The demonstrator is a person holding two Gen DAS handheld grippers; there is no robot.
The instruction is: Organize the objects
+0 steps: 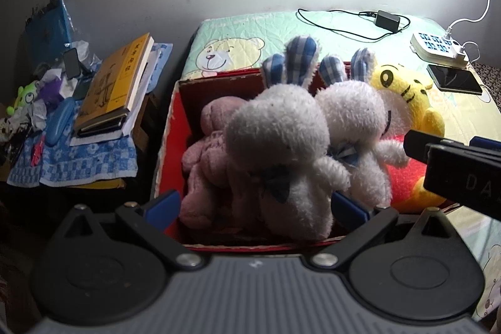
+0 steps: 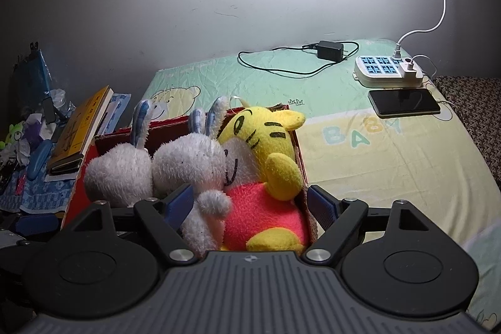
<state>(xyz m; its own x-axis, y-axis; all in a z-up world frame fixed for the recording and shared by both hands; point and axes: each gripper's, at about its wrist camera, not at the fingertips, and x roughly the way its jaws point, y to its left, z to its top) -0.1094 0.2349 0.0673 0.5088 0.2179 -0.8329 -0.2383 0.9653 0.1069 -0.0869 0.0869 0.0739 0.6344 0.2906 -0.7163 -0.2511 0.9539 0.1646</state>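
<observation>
Box [image 1: 169, 146] holds 2 white rabbits [image 1: 281, 133], 1 pink plush [image 1: 206, 146], 1 yellow tiger [image 2: 266, 146]; both grippers' jaws released

- A home bedroom, by the look of it: a bed [image 2: 360, 165] against a plain grey wall [image 2: 156, 5], spread with a pale green and yellow quilted sheet printed with cartoon bears and the word "BABY".
- A white power strip with blue sockets [image 2: 383, 69], a black charger with its cable [image 2: 330, 49] and a dark smartphone [image 2: 404, 106] lie on the bed.
- A red cardboard box [image 1: 170, 140] holds plush toys.
- Beside the bed, a yellow-covered book [image 1: 114, 83] sits on a blue checked towel [image 1: 78, 158] among small clutter.
</observation>
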